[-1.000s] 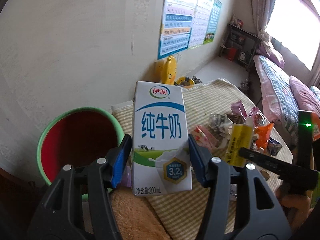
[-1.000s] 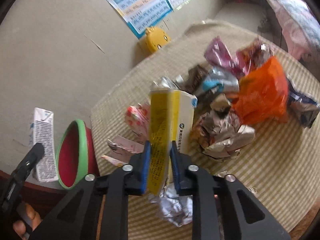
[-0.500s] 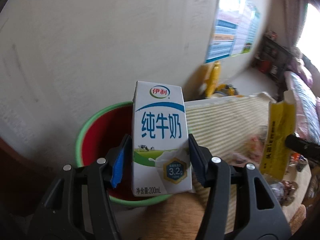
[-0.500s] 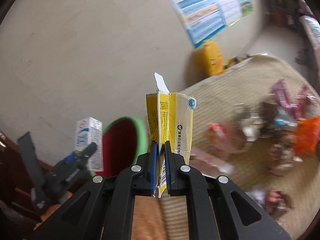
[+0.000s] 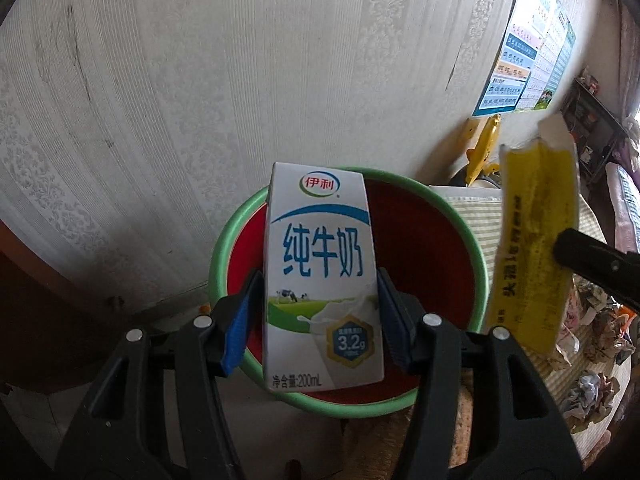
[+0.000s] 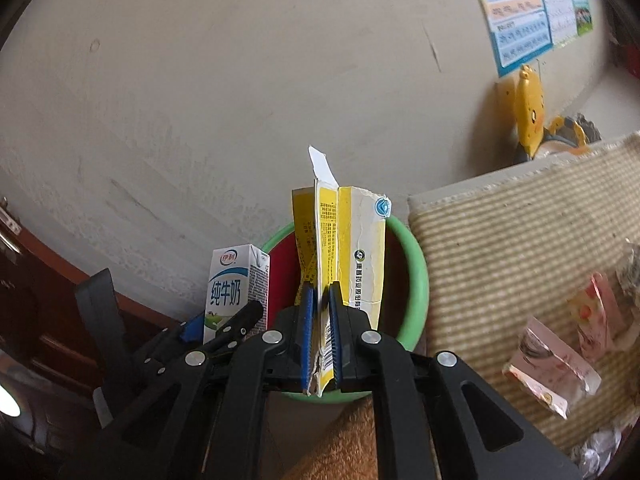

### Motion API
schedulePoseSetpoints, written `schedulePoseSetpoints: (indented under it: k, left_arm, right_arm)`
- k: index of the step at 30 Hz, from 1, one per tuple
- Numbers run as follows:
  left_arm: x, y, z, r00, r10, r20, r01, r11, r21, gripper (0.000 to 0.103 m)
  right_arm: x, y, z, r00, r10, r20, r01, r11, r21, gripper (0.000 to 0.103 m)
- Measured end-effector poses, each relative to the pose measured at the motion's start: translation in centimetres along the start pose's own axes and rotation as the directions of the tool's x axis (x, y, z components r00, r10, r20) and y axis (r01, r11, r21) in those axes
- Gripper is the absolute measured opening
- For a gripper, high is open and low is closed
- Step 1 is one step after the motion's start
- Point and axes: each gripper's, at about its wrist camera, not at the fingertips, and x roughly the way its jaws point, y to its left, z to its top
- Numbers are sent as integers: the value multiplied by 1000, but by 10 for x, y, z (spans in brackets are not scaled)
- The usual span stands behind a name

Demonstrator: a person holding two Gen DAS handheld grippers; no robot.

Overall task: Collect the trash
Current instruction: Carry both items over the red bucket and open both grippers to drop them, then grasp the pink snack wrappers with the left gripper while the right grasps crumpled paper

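My left gripper (image 5: pixel 320 312) is shut on an upright white and blue milk carton (image 5: pixel 320 272) and holds it over the red basin with a green rim (image 5: pixel 460 224). My right gripper (image 6: pixel 320 320) is shut on a flattened, torn yellow carton (image 6: pixel 352 248) and holds it above the same basin (image 6: pixel 416 280). The yellow carton also shows at the right of the left wrist view (image 5: pixel 532 248). The milk carton and left gripper show at the left of the right wrist view (image 6: pixel 236 288).
The basin stands against a pale wall, left of a table with a striped cloth (image 6: pixel 512 240). Crumpled wrappers (image 6: pixel 560 360) and paper (image 5: pixel 592 396) lie on the cloth. A yellow toy (image 6: pixel 528 112) leans on the wall under a poster (image 6: pixel 532 4).
Both grippers have swung left, away from the trash pile on the table, and now hold their cartons over the basin. Both grips are unchanged.
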Motion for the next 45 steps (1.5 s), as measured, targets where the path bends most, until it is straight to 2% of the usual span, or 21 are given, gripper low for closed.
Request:
schedulePoseSetpoints:
  k: [10,11,12,13,14,15,20,30,32,35,39,42,45]
  left_arm:
    - [17,3,2,1000,0,-23,-1,1000,-12,54]
    - [17,3,2,1000,2,-22,-2,1000,-12,55]
    - [18,2,2,1000,2,-20,-2,1000,-13,61]
    - [19,3,2,1000,2,-18,-3,1000,-13,66]
    - [19,2,2,1000,5,-9,-5,1000,-16,79]
    - [20,1,2,1000,7,0,-7,1000,-18,84]
    - [31,-9,2,998,18,56,-17,1000,-14,89]
    - [66,-37,0,995,89,45,-92,994,55,91]
    - [69,-45,1,994,95,53,-99,992,80,95]
    - [77,-56,3,991,113,65,-120,987,107,96]
    - [90,-66,4,992,122,42,-127,985,115,96]
    - [87,-72,6,988,125,93,-136,982,128,96]
    - [82,-72,6,988,91,125,-105,989,108,96]
  right_arm:
    - [11,-2,-1,1000,-14,-15,14,1000,0,9]
    - [10,-1,-1,1000,-15,-11,15,1000,-1,13]
    - [10,0,-1,1000,-19,-9,19,1000,-2,18]
    - [8,0,0,1000,-21,-5,21,1000,-2,29]
    - [7,1,0,1000,-21,1,21,1000,0,34]
    - [4,0,-1,1000,-20,11,20,1000,4,34]
    - [-12,-7,-5,999,-20,30,19,1000,23,38]
    - [-48,-28,-29,997,-55,46,52,996,75,39]
    - [-51,-31,-34,997,-63,43,59,995,76,40]
    - [-54,-35,-42,997,-72,37,68,994,86,40]
    - [-57,-43,-49,997,-74,30,70,992,105,40]
    - [-61,-51,-53,996,-79,34,74,989,127,40]
    - [-64,-57,-57,996,-77,38,71,987,143,40]
